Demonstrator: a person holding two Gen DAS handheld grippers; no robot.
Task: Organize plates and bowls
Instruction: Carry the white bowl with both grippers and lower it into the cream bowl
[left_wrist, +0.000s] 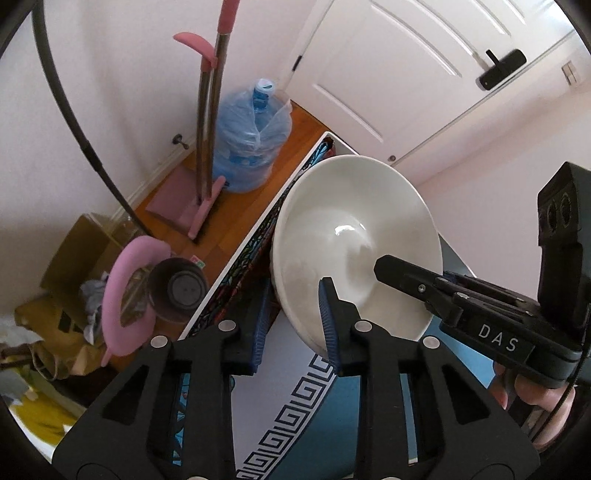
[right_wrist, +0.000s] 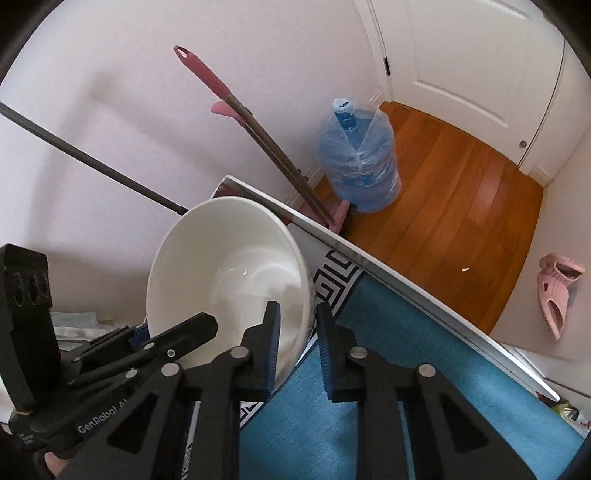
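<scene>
On the table (right_wrist: 424, 306), over the blue mat (right_wrist: 369, 369), I've got the white bowl (left_wrist: 351, 229) pinched from both sides and tipped toward the cameras. My left tongs (left_wrist: 295, 325) clamp the rim nearest them, one pad inside, one outside. My right tongs (right_wrist: 297, 343) bite the opposite rim the same way. Both are closed on the bowl, nothing else in them. If you ask me, the trick is lifting both hands evenly so the glazed rim doesn't slip out of those ribbed pads (right_wrist: 274, 332), and keeping it level.
</scene>
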